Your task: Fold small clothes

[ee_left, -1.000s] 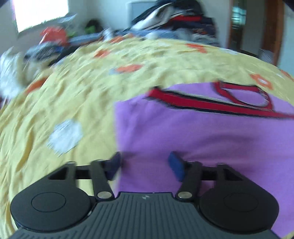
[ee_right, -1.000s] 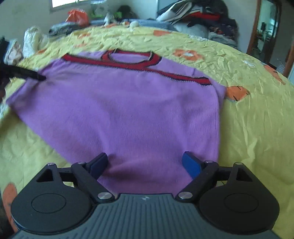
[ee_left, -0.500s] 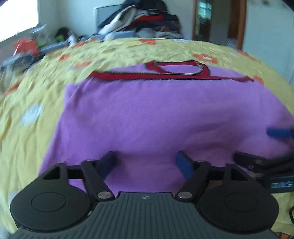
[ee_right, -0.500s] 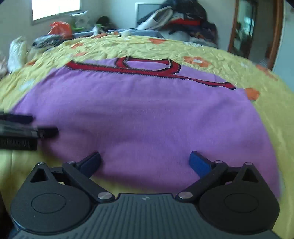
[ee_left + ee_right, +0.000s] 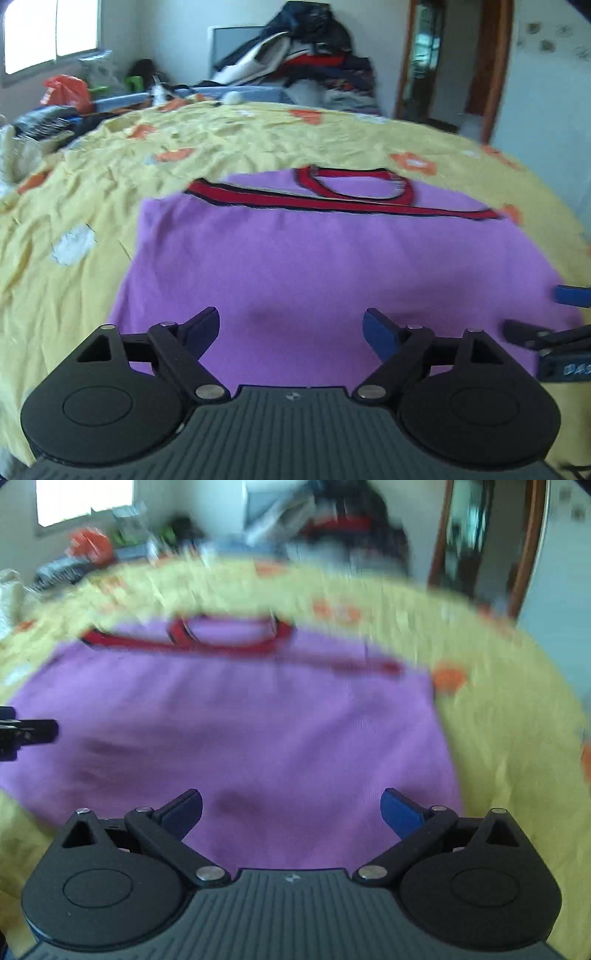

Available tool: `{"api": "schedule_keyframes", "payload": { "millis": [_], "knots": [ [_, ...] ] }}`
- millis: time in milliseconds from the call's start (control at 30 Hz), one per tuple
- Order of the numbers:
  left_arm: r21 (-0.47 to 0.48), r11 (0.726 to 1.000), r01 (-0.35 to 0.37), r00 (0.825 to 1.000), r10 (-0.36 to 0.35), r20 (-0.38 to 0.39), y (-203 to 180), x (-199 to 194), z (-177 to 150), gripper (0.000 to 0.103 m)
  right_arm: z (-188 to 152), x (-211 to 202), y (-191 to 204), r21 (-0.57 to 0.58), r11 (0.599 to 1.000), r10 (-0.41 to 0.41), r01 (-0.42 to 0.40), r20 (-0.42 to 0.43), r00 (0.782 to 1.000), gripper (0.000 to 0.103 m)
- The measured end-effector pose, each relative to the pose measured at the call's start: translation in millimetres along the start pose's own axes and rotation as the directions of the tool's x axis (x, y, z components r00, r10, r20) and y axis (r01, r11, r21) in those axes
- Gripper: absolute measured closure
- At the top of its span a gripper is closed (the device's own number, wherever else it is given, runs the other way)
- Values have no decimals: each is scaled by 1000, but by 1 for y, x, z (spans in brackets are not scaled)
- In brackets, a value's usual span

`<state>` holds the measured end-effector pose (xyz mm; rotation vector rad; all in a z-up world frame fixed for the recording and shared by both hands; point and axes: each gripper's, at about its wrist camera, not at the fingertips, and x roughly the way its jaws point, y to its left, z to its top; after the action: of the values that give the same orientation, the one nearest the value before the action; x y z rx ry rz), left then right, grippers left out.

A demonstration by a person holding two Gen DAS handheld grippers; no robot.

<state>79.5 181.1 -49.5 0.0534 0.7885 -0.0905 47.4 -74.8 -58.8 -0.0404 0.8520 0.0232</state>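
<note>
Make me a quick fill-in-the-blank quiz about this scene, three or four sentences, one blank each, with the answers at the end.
1. The purple garment lies spread flat on a bedspread whose main colour is ____.
2. The trim around the garment's neckline is ____.
3. Both the left gripper and the right gripper have their jaws ____.
4. Beyond the far edge of the bed, clothes sit in a ____.

Answers: yellow; red; open; pile

L gripper [image 5: 290,328] fingers wide apart over purple top [image 5: 314,266], yellow bedsheet [image 5: 74,229].
</note>
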Motion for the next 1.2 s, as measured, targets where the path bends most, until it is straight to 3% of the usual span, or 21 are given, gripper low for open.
{"api": "schedule_keyframes", "payload": {
  "millis": [33,133,267,400,600,767,833,1000,1067,1200],
  "knots": [
    [-7,1000,-27,999,27,-43,5,11,-6,20,-6,3,-5,6,1000,19,-19,-7,1000,0],
    [-18,999,-38,999,38,0,29,7,-38,1,-22,-6,-12,-33,999,26,-25,16,1000,0],
    [-44,997,-57,998,56,-22,39,-13,-50,1,-7,-12,-24,-44,995,86,-88,-35,996,0],
    [-81,995,-53,998,49,-46,39,-23,-31,16,35,0,-44,2,999,39,-39,61,997,0],
    [-118,990,-74,997,78,24,36,-1,26,10,93,55,-53,41,999,34,-36,46,998,0],
    [-105,985,-138,990,134,-40,30,50,49,11,101,91,-45,-11,1000,-6,6,13,1000,0],
    [-112,982,-152,987,145,-70,35,66,43,6,102,98,-58,35,999,15,-17,30,999,0],
    [-110,981,-161,986,155,-54,35,66,37,2,116,111,-73,74,996,-51,50,12,999,0],
    [-108,981,-163,986,158,-52,35,66,37,2,119,99,-71,114,992,-65,62,19,998,0],
    [-106,982,-159,987,155,-46,35,64,34,2,97,65,-41,87,996,16,-22,66,998,0]
  ]
}}
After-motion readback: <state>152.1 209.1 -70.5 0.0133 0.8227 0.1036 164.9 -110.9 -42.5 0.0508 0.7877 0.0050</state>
